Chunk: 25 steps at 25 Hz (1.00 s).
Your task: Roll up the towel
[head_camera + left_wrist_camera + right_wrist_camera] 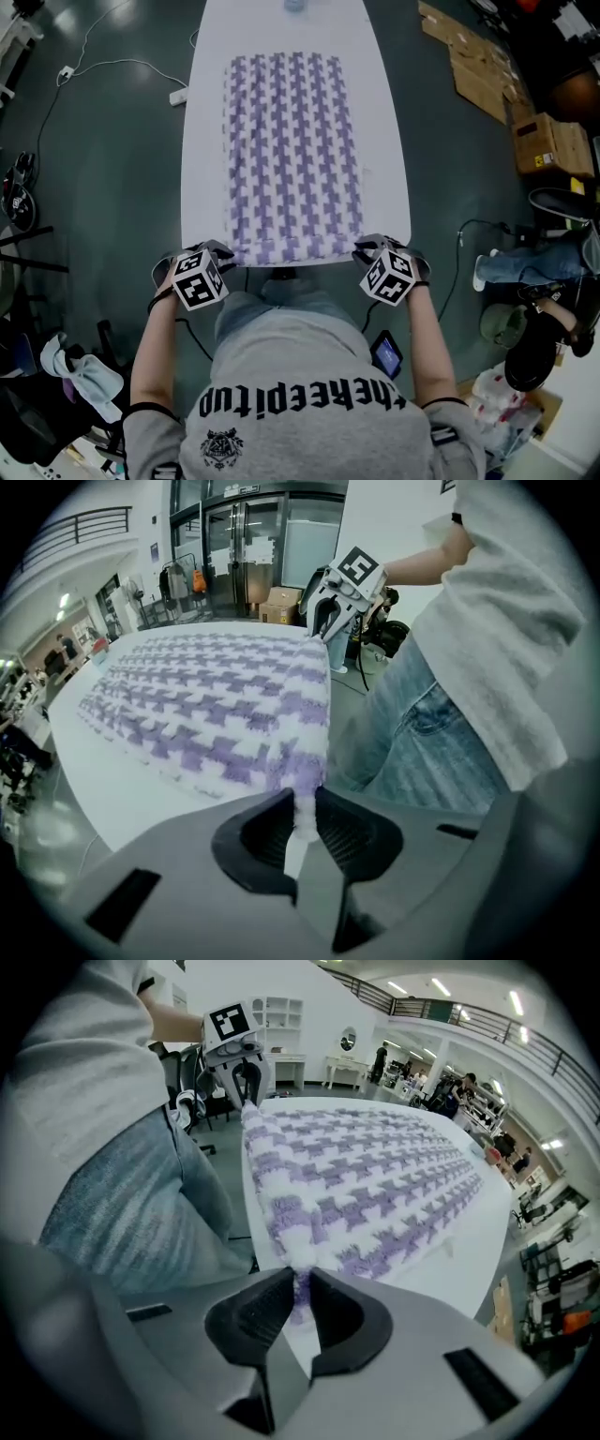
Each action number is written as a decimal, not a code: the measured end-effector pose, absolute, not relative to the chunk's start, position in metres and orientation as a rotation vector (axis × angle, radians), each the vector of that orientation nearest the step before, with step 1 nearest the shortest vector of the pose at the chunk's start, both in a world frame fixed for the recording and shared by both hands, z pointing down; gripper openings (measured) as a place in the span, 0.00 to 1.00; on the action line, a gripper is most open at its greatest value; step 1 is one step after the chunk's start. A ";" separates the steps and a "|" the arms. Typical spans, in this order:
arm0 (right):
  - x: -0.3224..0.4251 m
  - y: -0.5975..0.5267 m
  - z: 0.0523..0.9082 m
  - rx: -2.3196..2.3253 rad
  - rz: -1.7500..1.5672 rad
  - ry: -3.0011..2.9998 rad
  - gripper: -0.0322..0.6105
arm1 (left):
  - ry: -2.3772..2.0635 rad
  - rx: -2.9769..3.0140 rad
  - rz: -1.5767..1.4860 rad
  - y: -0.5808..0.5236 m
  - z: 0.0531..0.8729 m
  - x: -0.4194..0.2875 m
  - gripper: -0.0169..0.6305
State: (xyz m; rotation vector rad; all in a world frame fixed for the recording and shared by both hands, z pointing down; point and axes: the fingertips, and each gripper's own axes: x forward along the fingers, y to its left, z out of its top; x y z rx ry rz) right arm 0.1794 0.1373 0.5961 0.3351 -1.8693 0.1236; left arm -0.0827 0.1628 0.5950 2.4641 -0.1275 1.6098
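While the towel (292, 155) lies spread, the shirt (300, 361) reads "thekeepitup".

Nubby purple-and-white cloth towel (292, 155) lies on a smooth matt white table (389, 159)

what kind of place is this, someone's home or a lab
Likely a big open lab or workshop hall, not a home: flattened cardboard on the floor, a mezzanine railing under strip lights, glass entrance doors.
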 end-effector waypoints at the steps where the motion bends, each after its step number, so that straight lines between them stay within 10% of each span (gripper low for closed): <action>1: 0.180 0.137 0.596 0.340 0.125 -1.868 0.13 | -0.132 2.463 1.595 0.164 0.595 -0.082 0.13; 25: 0.169 0.058 0.588 0.473 0.027 -1.804 0.13 | -0.386 2.396 1.566 0.086 0.596 -0.090 0.15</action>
